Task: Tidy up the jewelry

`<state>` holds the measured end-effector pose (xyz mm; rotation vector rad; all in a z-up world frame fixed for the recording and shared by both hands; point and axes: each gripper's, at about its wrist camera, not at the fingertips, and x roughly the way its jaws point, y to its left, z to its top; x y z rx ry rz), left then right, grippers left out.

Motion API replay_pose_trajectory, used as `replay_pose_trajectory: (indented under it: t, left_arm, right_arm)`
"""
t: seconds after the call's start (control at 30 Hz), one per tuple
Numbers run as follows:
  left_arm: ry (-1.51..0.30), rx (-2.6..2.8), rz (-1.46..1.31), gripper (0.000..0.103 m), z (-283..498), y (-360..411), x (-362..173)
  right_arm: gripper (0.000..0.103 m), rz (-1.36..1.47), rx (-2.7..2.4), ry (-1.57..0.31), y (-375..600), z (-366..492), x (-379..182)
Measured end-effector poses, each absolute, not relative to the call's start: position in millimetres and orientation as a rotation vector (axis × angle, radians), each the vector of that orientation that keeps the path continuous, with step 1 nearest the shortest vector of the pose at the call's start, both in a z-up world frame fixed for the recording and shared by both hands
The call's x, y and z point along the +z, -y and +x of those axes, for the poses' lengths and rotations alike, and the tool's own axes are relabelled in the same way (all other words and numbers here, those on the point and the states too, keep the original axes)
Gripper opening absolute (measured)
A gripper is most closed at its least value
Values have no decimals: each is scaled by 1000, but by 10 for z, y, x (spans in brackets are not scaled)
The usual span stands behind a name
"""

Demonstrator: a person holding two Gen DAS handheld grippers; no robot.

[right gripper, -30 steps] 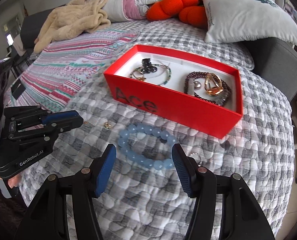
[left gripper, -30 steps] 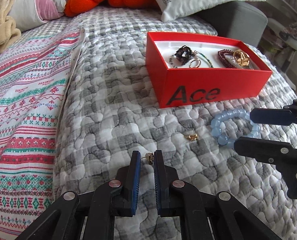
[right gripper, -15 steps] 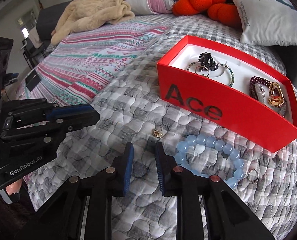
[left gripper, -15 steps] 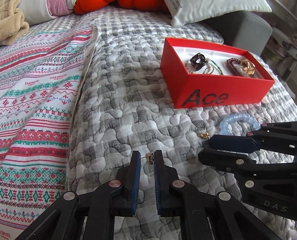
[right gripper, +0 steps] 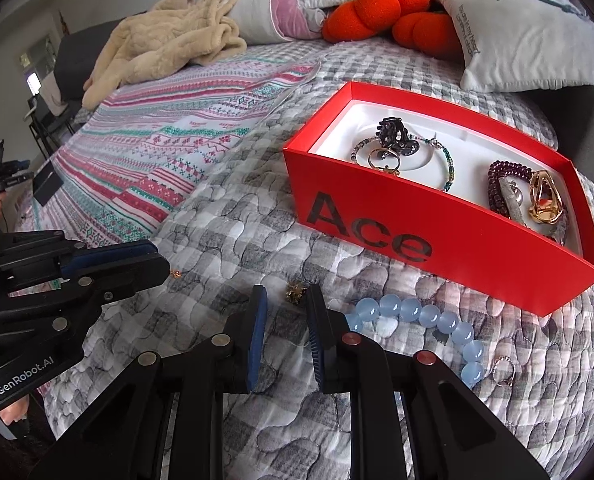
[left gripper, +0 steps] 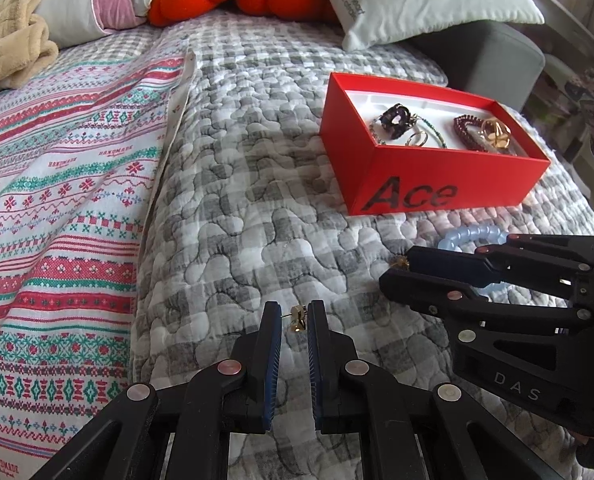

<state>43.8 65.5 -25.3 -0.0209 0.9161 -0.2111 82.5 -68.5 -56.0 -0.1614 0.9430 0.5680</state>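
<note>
A red "Ace" box on the grey quilt holds bracelets and rings. My left gripper is shut on a small gold earring, held just above the quilt; it also shows in the right wrist view. My right gripper is narrowly open with a second gold earring lying on the quilt between its fingertips. That earring peeks out beside the right gripper in the left wrist view. A blue bead bracelet lies in front of the box.
A small silver ring lies on the quilt right of the bracelet. A striped patterned blanket covers the bed's left side. Pillows, an orange plush and a beige robe lie at the back.
My right gripper moved left from over the blue bracelet to the loose earring and narrowed its jaws around it. My left gripper kept hold of its earring and drew back a little.
</note>
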Motion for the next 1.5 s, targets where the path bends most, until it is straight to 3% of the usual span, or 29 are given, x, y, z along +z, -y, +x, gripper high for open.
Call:
replay_pose_trajectory:
  t: [0.1,0.27,1.5]
  left_arm:
    - [-918,-206,-21,8,439,-660,-267]
    - [-908,-203,-34,8,442,-655,-237]
    - [-724,-269,-131,8,965,-125,171]
  right_arm:
    - [20,-168,565,-933,674,824,-564]
    - [8,-176,562,-930,682,809,-543]
    - [8,24,463,-822,1720,1088,207]
